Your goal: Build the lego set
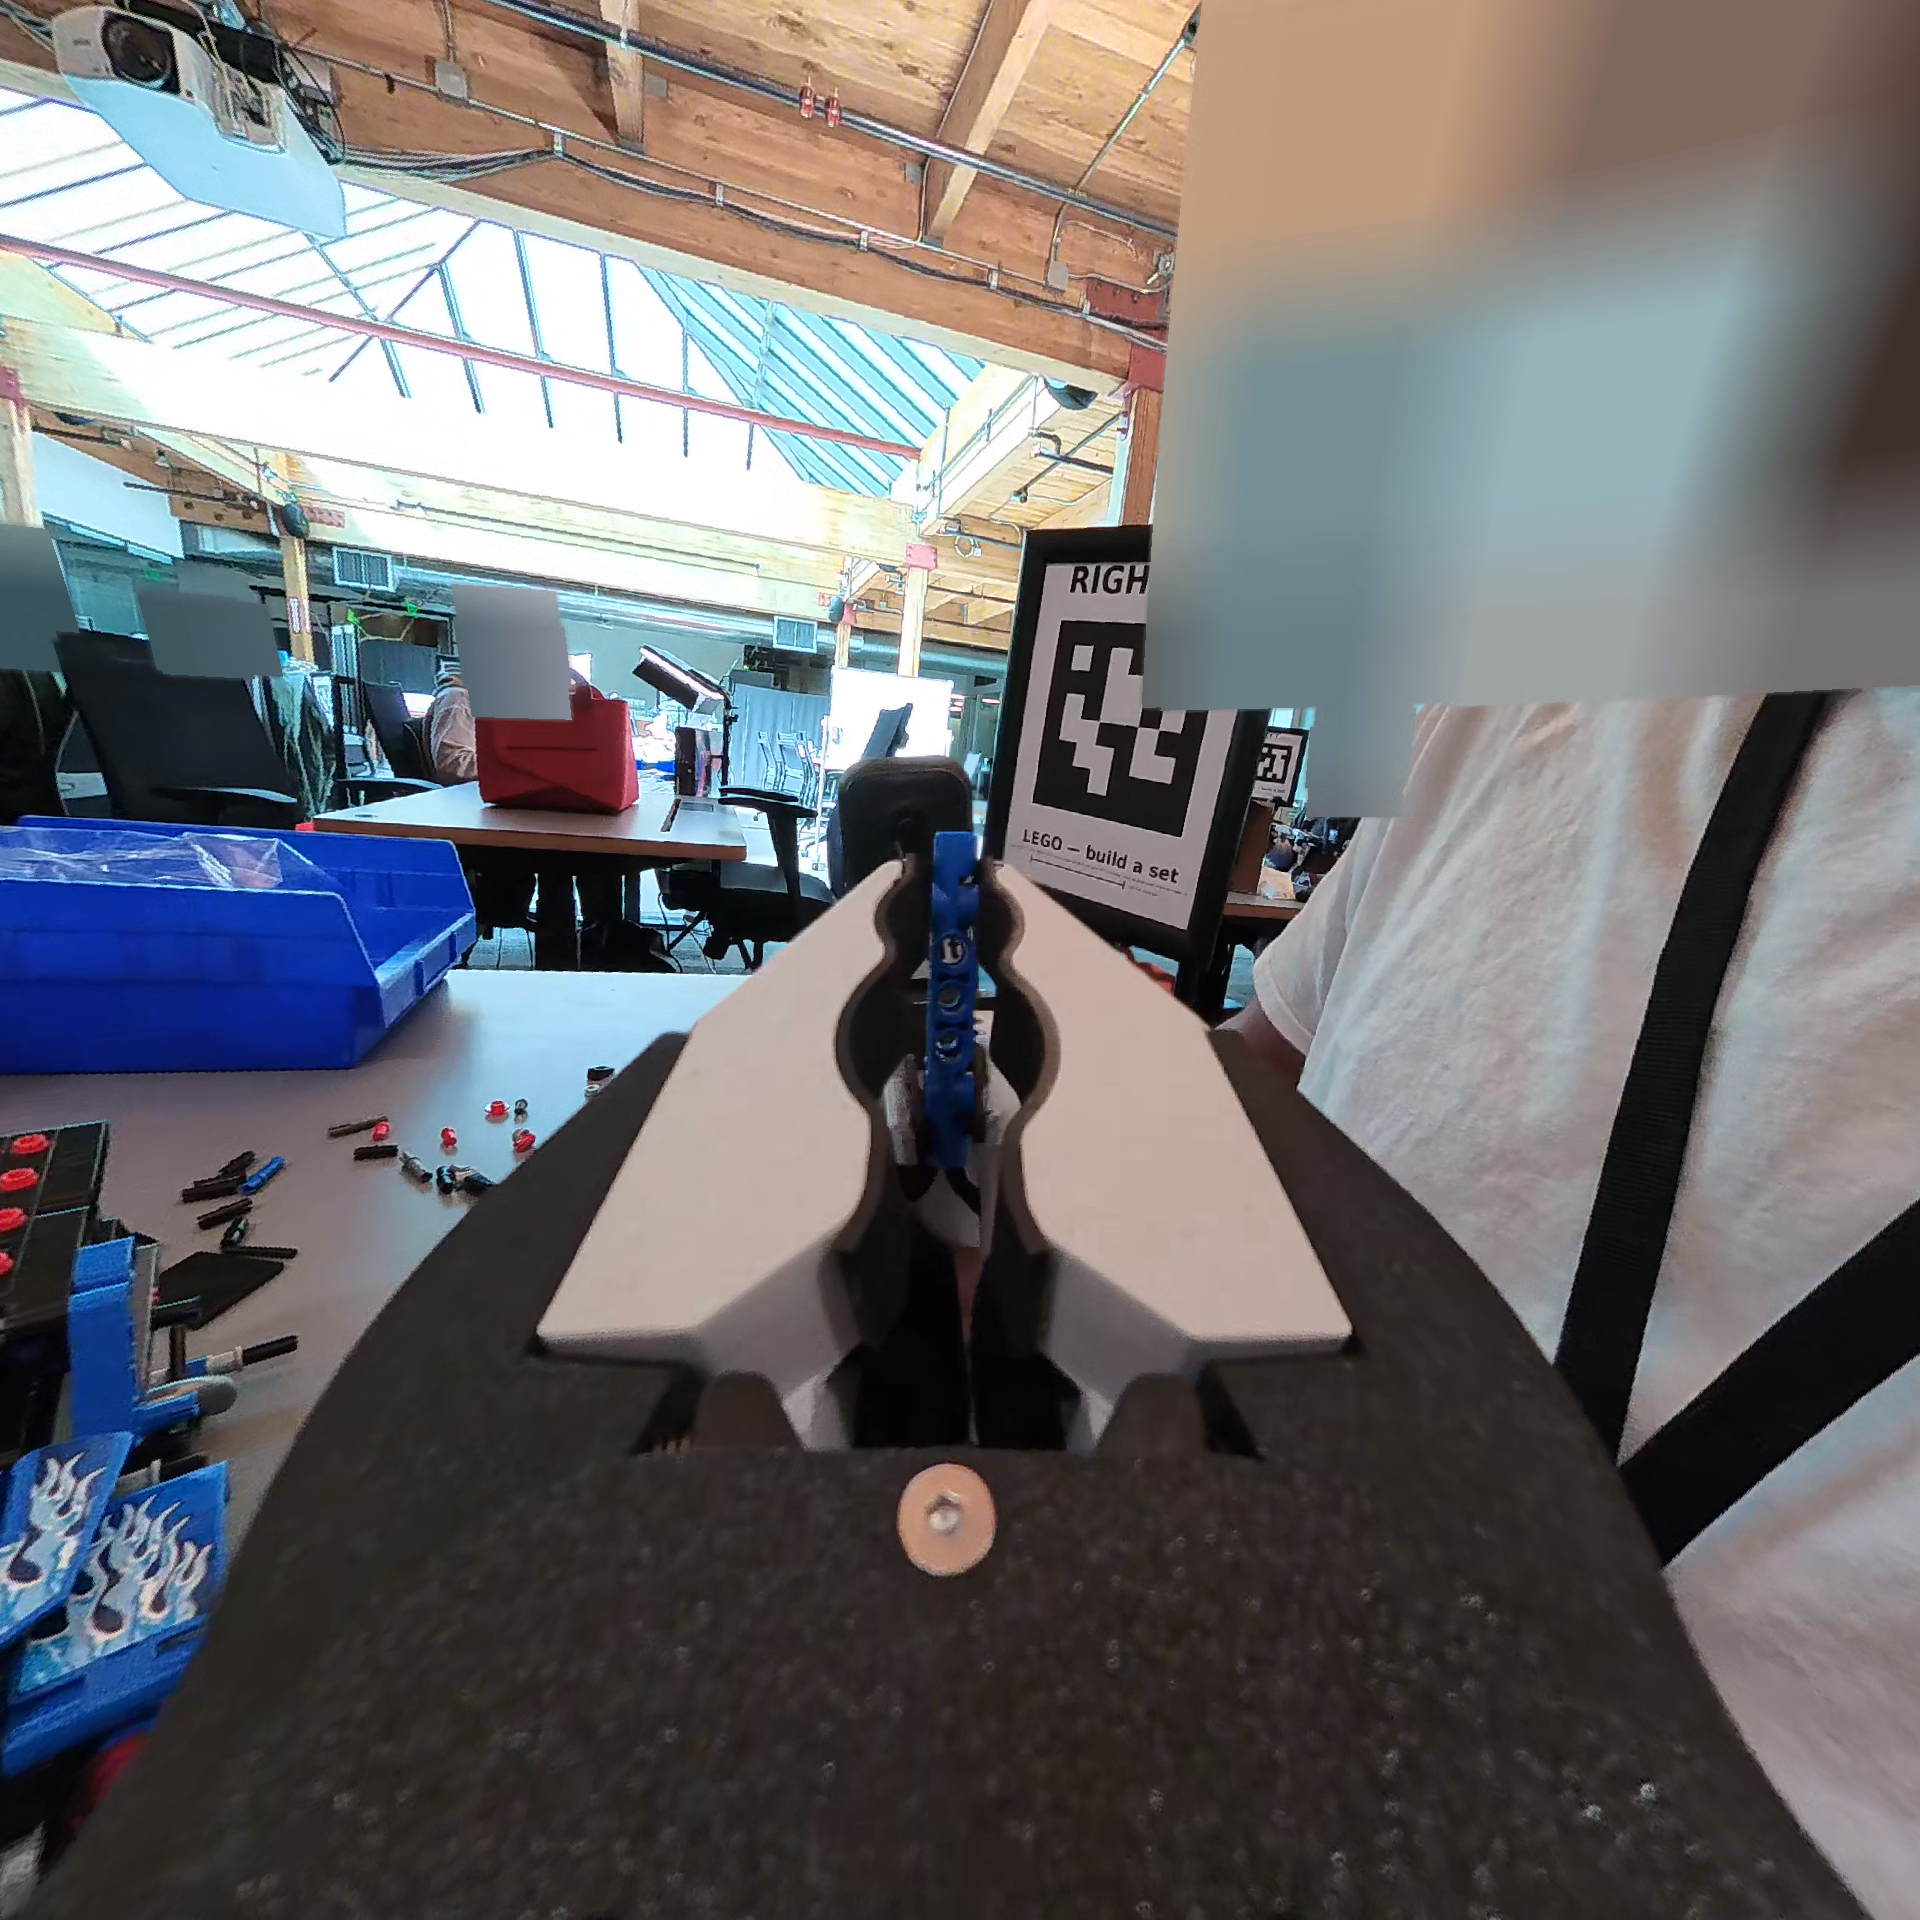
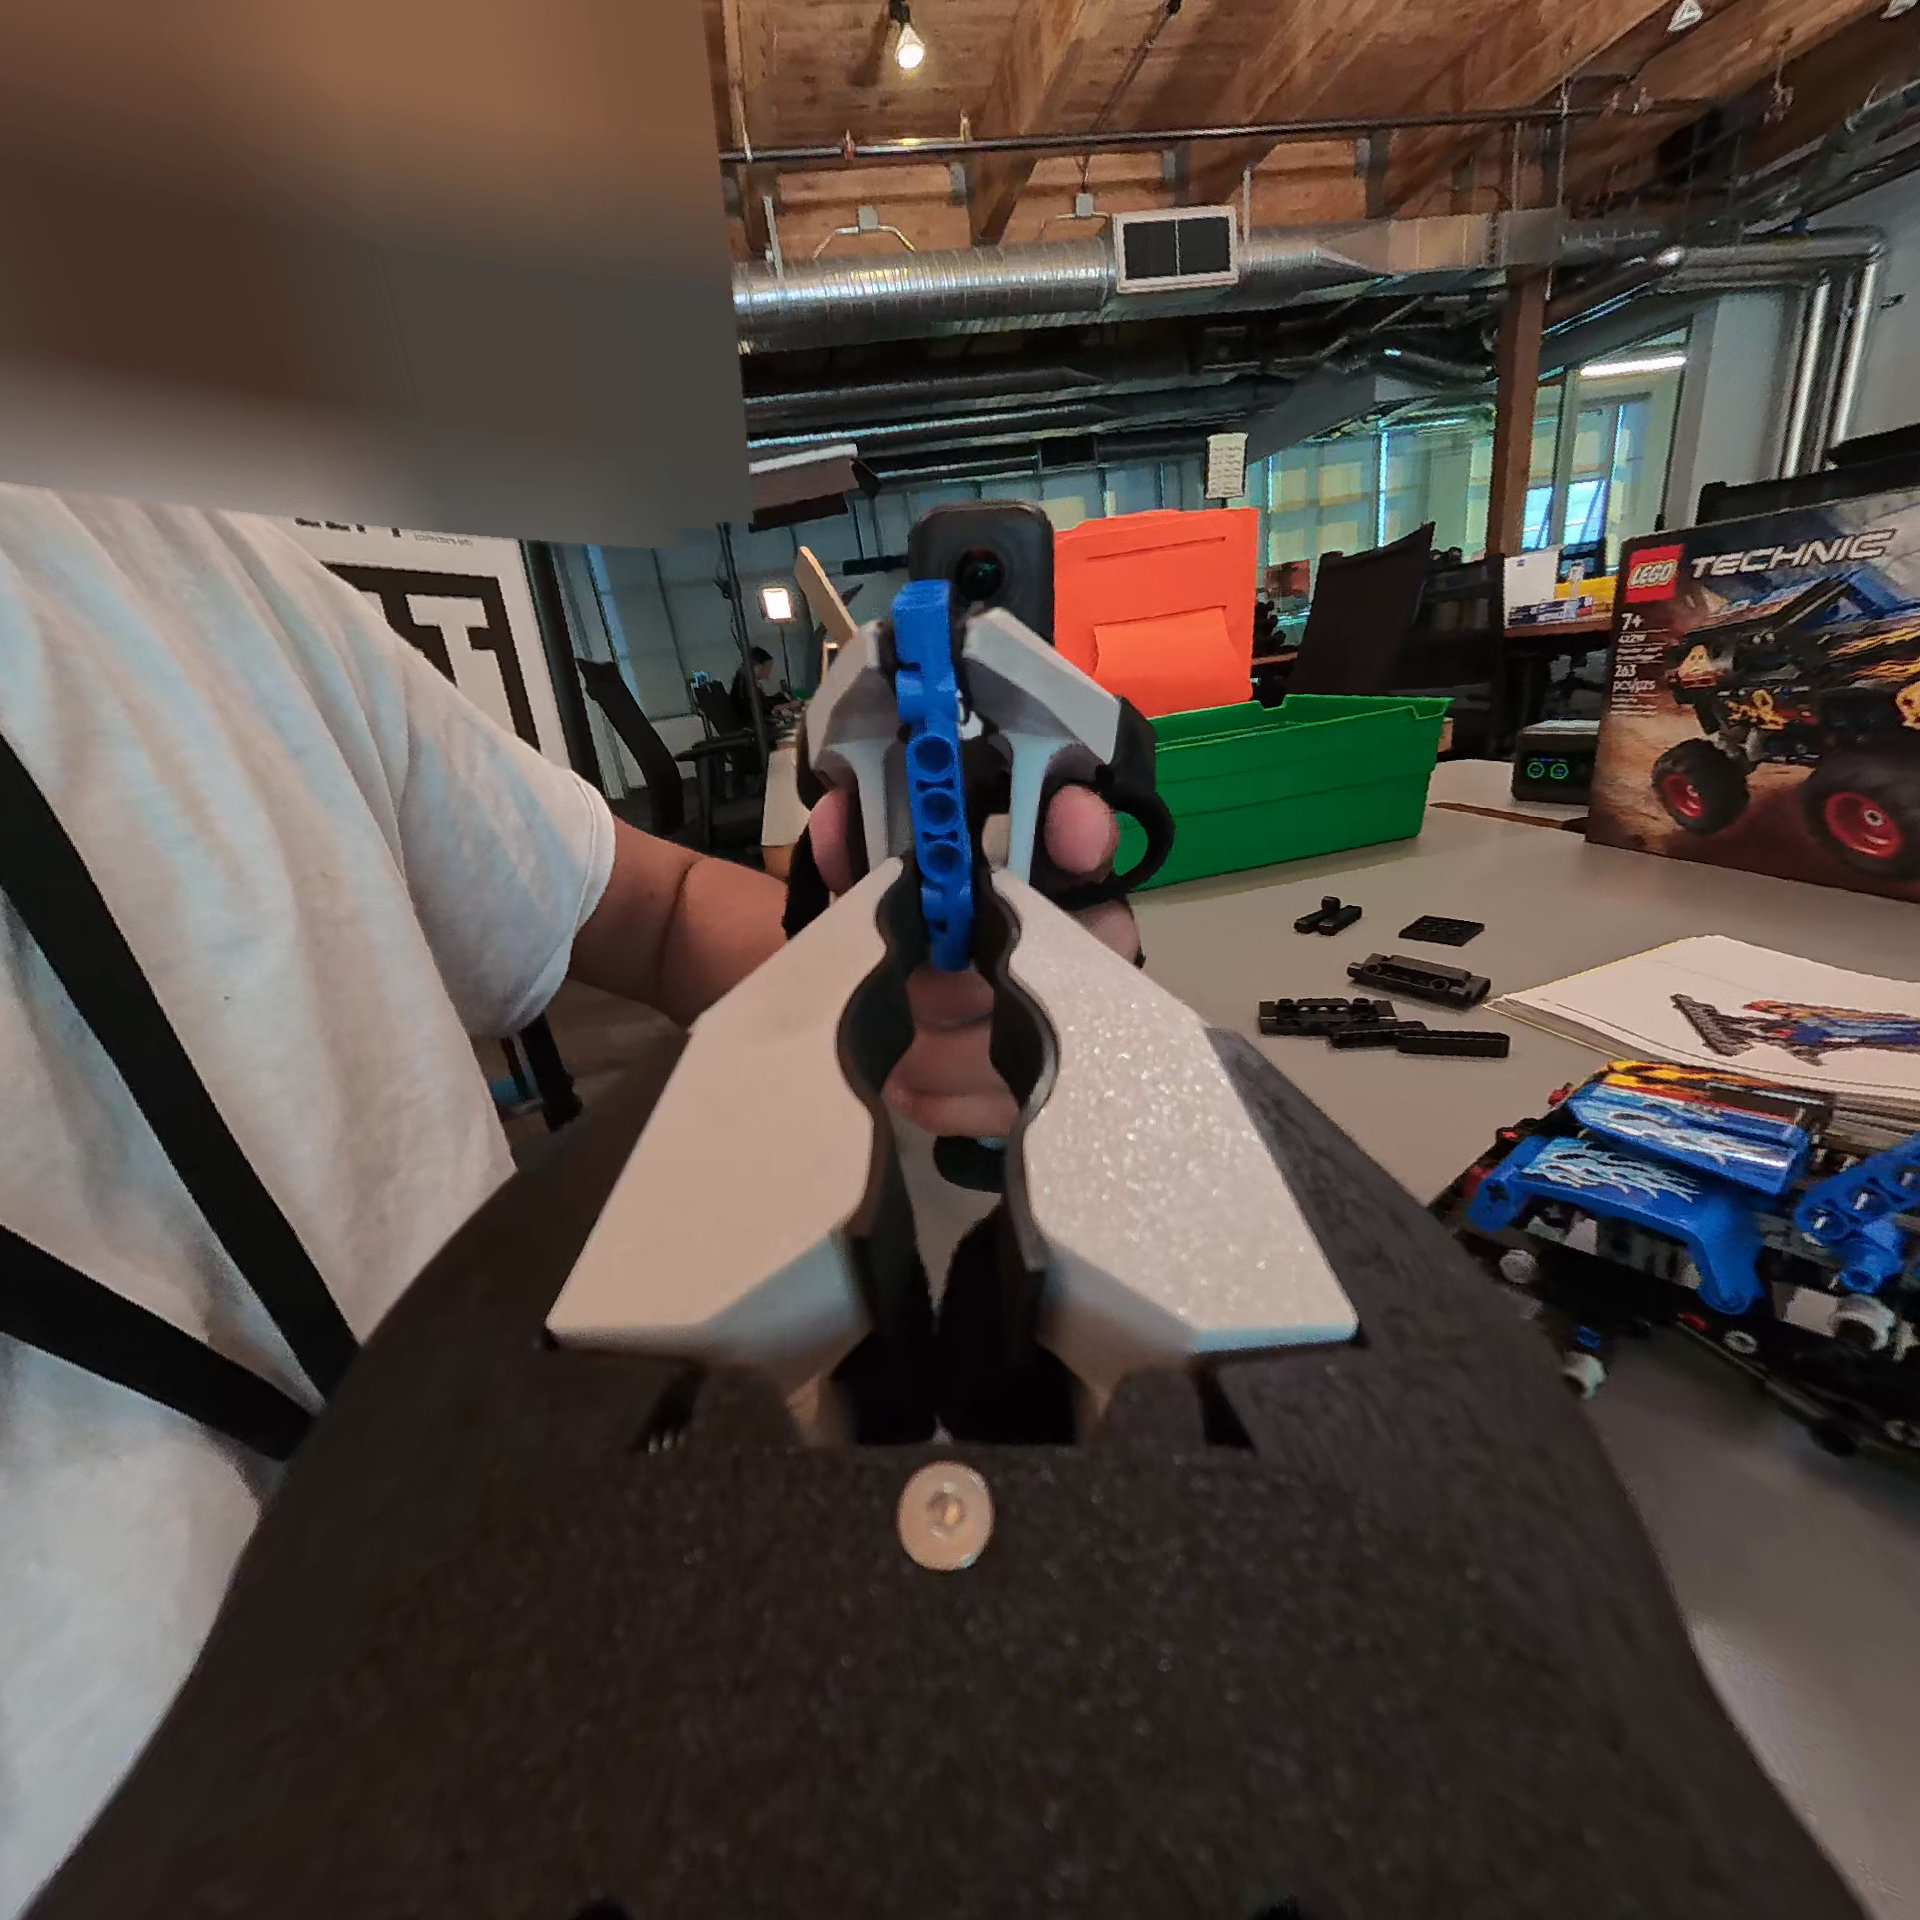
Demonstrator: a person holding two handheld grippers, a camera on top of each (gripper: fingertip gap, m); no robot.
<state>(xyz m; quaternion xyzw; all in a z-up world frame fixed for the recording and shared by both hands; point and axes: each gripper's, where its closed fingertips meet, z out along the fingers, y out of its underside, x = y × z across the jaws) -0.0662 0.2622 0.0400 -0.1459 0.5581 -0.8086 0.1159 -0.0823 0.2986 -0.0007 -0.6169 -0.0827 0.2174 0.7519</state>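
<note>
left gripper (image 1: pixel 951 883): closed on one end of the blue beam (image 1: pixel 953 997), held up off the table (image 1: pixel 540 1023)
right gripper (image 2: pixel 940 883): closed on the beam's other end (image 2: pixel 932 790); grippers face each other, tips nearly meeting
beam: upright, row of holes, spans both grips
truck model (image 2: pixel 1704 1195): blue flame panels, sits at the table's near edge, also seen in the left view (image 1: pixel 94 1538)
loose parts: black and red pins (image 1: pixel 416 1148) mid-table near the blue bin (image 1: pixel 223 961); black beams (image 2: pixel 1382 1023) beside the instruction booklet (image 2: pixel 1704 997)
far edge: green bin (image 2: pixel 1288 784), set box (image 2: pixel 1766 696)
</note>
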